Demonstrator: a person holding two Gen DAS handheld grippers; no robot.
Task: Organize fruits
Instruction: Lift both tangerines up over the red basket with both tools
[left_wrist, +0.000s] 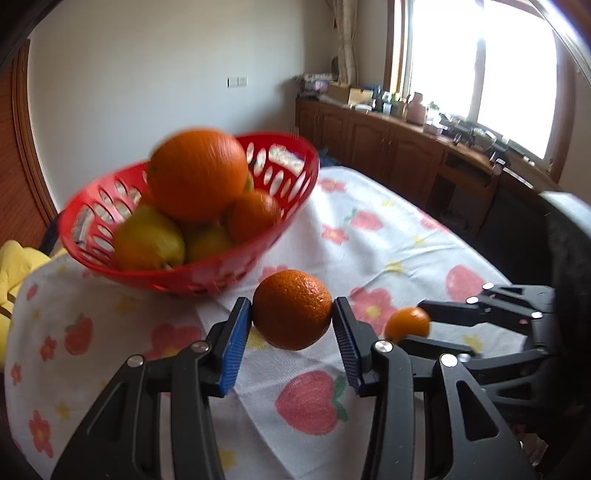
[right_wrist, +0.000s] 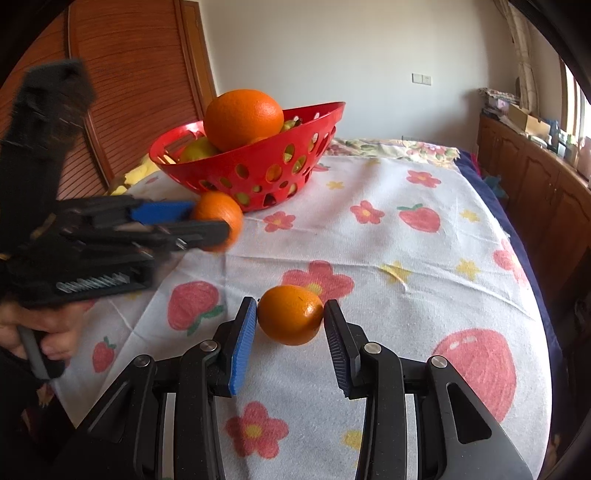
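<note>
A red basket stands at the far left of the table, holding a large orange, a smaller orange and yellow-green fruits. My left gripper is shut on a dark orange, held above the cloth just in front of the basket; it also shows in the right wrist view. My right gripper is shut on a small orange, which also shows in the left wrist view, lower and to the right.
The table has a white cloth printed with strawberries and flowers. A wooden sideboard with clutter runs under the window on the right. A wooden slatted door stands behind the basket. Yellow fabric lies at the table's left edge.
</note>
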